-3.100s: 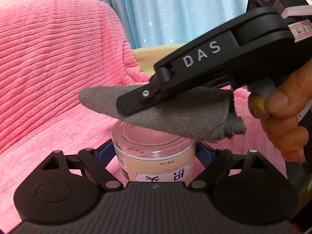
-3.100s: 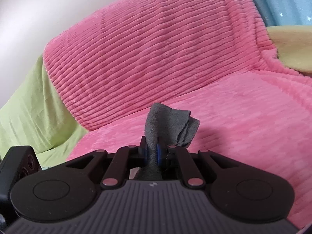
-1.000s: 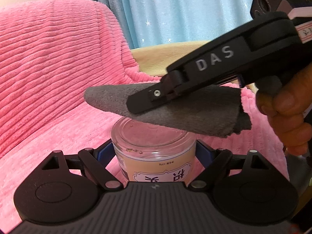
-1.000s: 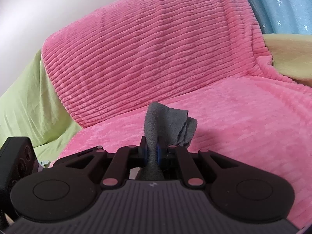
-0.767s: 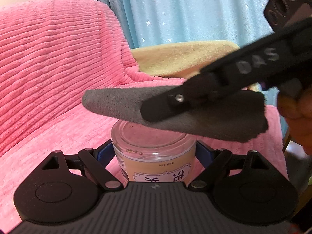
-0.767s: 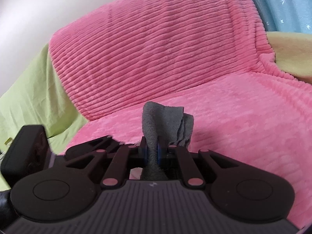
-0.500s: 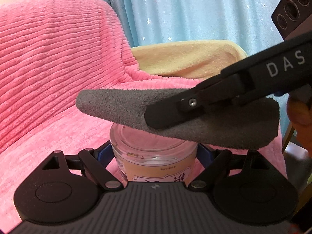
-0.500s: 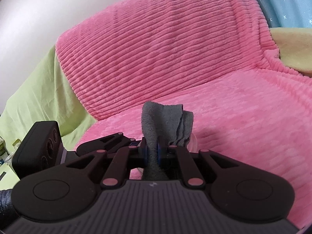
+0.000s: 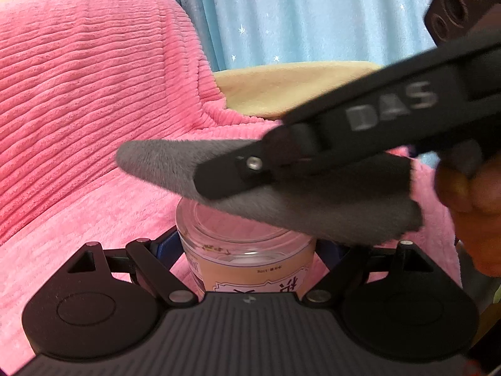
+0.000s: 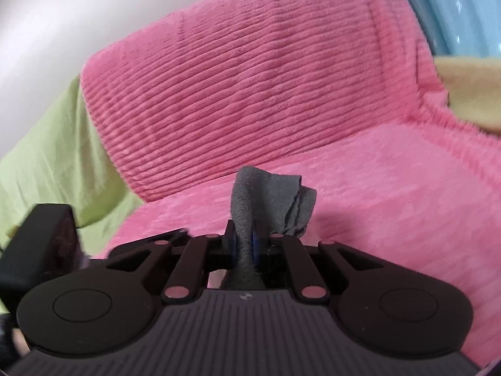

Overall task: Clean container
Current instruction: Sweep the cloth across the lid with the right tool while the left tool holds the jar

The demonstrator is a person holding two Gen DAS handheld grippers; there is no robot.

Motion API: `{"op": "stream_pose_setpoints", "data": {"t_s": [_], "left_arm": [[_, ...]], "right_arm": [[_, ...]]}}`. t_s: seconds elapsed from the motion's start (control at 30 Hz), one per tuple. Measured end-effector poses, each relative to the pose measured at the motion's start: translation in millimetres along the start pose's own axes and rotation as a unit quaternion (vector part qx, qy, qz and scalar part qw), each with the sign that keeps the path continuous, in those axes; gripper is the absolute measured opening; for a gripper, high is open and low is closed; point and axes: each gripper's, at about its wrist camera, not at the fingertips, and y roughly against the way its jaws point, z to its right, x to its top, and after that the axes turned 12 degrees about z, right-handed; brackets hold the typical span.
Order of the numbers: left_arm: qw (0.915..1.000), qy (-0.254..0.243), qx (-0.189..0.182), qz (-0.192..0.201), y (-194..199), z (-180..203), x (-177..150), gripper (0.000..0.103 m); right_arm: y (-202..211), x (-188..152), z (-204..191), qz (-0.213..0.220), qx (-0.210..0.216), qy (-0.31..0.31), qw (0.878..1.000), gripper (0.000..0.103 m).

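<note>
A clear glass jar (image 9: 247, 250) with a paper label sits between the fingers of my left gripper (image 9: 247, 244), which is shut on it. The jar's mouth faces up. My right gripper (image 9: 235, 175) is shut on a folded grey cloth (image 9: 313, 200) and holds it flat over the jar's rim, covering the right part of the opening. In the right wrist view the grey cloth (image 10: 269, 200) sticks out past the shut right gripper (image 10: 245, 244); the jar is hidden there.
A pink ribbed blanket (image 9: 78, 125) covers the sofa seat and backrest behind the jar. A beige cushion (image 9: 281, 91) and a blue star curtain (image 9: 313, 15) are behind. A green cover (image 10: 47, 156) lies to the left in the right wrist view.
The right gripper with the cloth has swung back and forth over the jar's mouth and now sits lower on the rim. The left gripper and jar stayed put.
</note>
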Motion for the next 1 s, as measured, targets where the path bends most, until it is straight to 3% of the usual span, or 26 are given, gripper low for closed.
{"op": "stream_pose_setpoints", "data": {"t_s": [0.27, 0.47, 0.7, 1.0], "left_arm": [[0.9996, -0.007, -0.028, 0.005, 11, -12, -5, 0.086], [0.9995, -0.001, -0.030, 0.007, 15, 0, -2, 0.086], [0.9996, -0.010, -0.026, 0.006, 16, 19, 3, 0.086], [0.9996, 0.002, -0.028, 0.004, 18, 41, 11, 0.085]], "right_arm": [[10, 7, 16, -0.007, -0.026, -0.005, 1.000, 0.006], [30, 5, 20, -0.026, 0.014, -0.034, 0.999, 0.007], [12, -2, 6, -0.027, 0.054, -0.055, 0.997, 0.007], [-15, 3, 12, 0.008, 0.008, -0.048, 0.999, 0.006]]}}
